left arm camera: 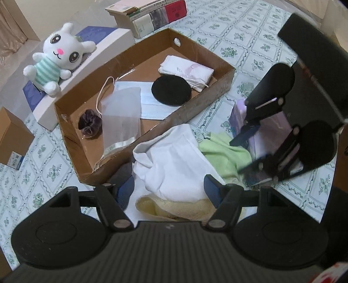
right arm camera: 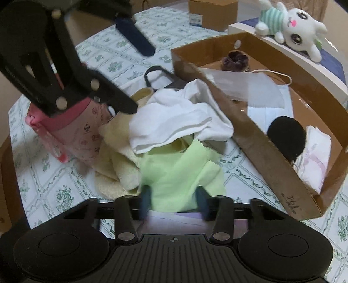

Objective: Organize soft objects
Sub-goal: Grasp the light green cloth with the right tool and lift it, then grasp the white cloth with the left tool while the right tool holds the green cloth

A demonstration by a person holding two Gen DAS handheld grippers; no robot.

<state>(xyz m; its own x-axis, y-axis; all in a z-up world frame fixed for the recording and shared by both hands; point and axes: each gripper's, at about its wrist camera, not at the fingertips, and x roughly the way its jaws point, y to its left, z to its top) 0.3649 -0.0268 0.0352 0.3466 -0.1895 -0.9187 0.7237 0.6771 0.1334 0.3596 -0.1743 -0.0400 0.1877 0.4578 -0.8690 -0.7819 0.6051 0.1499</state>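
Soft pile (left arm camera: 174, 161): three cloths heaped on the table just outside the box's near wall: one white cloth (right arm camera: 174, 115) on top, one green cloth (right arm camera: 182, 174), one cream towel (right arm camera: 117, 161) underneath.
Box (left arm camera: 226, 80): one open cardboard tray. Handwritten figures on its outer end wall, blurred, possibly "761".
In box: one black round pad (left arm camera: 170, 90), one folded white cloth (left arm camera: 187, 70), one blue face mask (left arm camera: 152, 104), one clear bag (left arm camera: 121, 117), one dark purple scrunchie (left arm camera: 90, 126).
Bunny (left arm camera: 54, 58): one white plush in a green-striped shirt, lying on a white-and-blue flat box (left arm camera: 104, 43) behind the tray.
Dark mask (right arm camera: 161, 76): one, on the table beyond the pile.
Books (left arm camera: 156, 15): a small stack at the far edge; spine text unreadable.
Small carton (left arm camera: 13, 139): one, with a blue label too small to read.
Pink pouch (right arm camera: 74, 135): one, printed with small logos that cannot be read.
Lilac packet (left arm camera: 265, 130): one, beside the green cloth.
Left gripper (left arm camera: 169, 191): jaws spread wide over the white cloth and cream towel, gripping nothing.
Right gripper (right arm camera: 174, 196): fingers apart, straddling the green cloth's near edge; no clamp visible.
Tablecloth (left arm camera: 239, 32): white with green floral tile print.
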